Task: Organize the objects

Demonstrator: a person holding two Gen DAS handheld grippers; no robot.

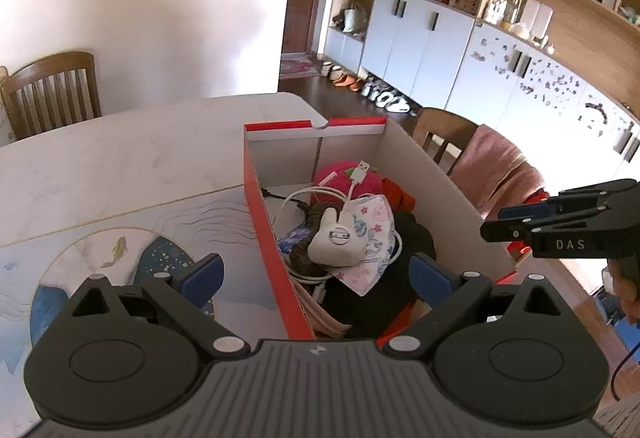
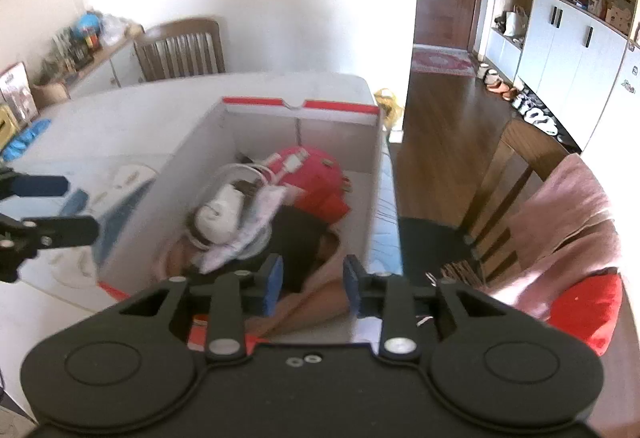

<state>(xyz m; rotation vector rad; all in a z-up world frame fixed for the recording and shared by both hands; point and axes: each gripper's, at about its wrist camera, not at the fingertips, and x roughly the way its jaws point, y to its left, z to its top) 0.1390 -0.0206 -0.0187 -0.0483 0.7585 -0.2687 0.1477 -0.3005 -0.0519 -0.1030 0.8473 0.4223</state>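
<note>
A red cardboard box (image 1: 260, 206) with white inner walls (image 2: 372, 174) stands on the table, full of loose things. On top lie a white soft toy (image 1: 334, 244) (image 2: 222, 216), a patterned face mask (image 1: 374, 222) and a white USB cable (image 1: 356, 174). Beneath them are a pink-red plush (image 1: 374, 184) (image 2: 316, 174) and black cloth (image 1: 412, 238) (image 2: 296, 238). My left gripper (image 1: 316, 274) is open wide, straddling the box's left wall with nothing held. My right gripper (image 2: 312, 280) is partly open above pinkish cloth (image 2: 320, 298) at the box's near end, its pads touching nothing.
The box sits near the right edge of a marble table (image 1: 120, 166), next to a picture placemat (image 1: 120, 250). A wooden chair (image 1: 52, 90) stands behind the table. Another chair draped with a pink blanket (image 2: 568, 206) and a red cushion (image 2: 588, 302) are on the right.
</note>
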